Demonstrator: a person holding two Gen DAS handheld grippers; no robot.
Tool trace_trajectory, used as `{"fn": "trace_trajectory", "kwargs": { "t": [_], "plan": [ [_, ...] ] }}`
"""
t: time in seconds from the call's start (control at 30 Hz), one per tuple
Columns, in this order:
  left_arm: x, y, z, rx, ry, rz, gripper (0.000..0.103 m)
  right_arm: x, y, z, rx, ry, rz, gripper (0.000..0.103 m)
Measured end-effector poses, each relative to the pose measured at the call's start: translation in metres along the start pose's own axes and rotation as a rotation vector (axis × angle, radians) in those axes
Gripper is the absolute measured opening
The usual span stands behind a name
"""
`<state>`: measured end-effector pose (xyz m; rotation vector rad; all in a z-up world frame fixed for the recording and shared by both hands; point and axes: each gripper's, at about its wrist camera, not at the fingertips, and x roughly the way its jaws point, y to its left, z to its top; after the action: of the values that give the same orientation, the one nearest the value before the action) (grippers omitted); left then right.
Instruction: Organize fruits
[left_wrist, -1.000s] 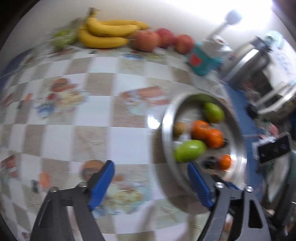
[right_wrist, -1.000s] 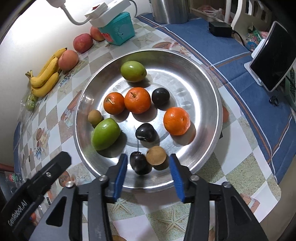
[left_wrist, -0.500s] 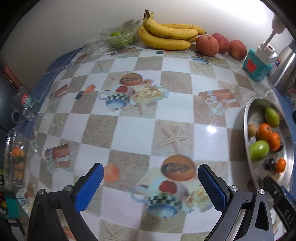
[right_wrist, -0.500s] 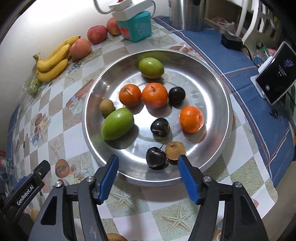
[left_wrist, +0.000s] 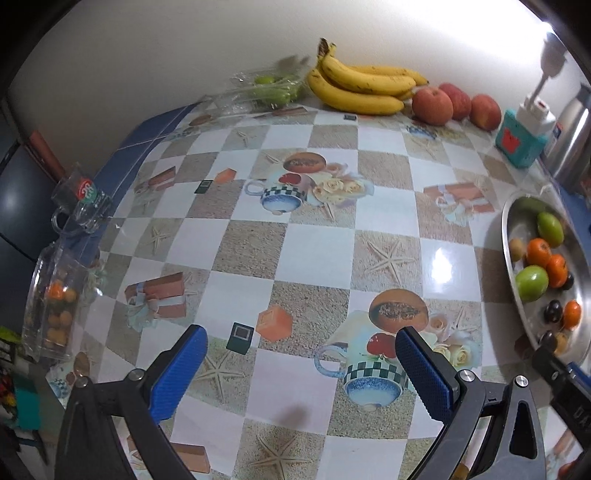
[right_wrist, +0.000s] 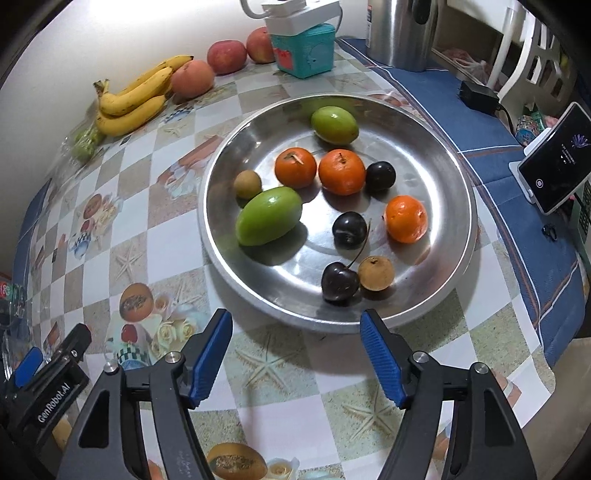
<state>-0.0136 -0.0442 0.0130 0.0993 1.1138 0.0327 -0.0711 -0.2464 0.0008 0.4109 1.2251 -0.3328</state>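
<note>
Blue-padded left tool (left_wrist: 301, 363) spread wide, empty, over tablecloth (left_wrist: 314, 254); right tool (right_wrist: 295, 352) opening, empty, before steel tray (right_wrist: 458, 177).

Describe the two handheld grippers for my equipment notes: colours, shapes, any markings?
Both are alike. The right gripper has a black angular frame with triangular cut-outs, silver screw heads at the joints, and two blue ribbed pads on its fingers. The left gripper matches it: black frame, blue textured pads. Seen from the right wrist, its side bears white "GenRobot.AI" lettering. No cables, hands or sleeves show.
</note>
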Motion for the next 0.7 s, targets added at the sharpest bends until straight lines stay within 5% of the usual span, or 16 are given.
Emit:
{"fn": "trace_trajectory", "kwargs": {
  "t": [0.47, 0.7],
  "plan": [
    [-0.020, 0.007, 0.000, 0.014, -0.051, -0.063, 0.103, -0.011, 0.004, -0.004, -0.007, -0.038, 0.079, 0.085],
    [-0.026, 0.008, 0.000, 0.031, -0.064, -0.026, 0.103, -0.016, 0.002, -0.001, 0.009, -0.064, 0.109, 0.086]
  ]
}}
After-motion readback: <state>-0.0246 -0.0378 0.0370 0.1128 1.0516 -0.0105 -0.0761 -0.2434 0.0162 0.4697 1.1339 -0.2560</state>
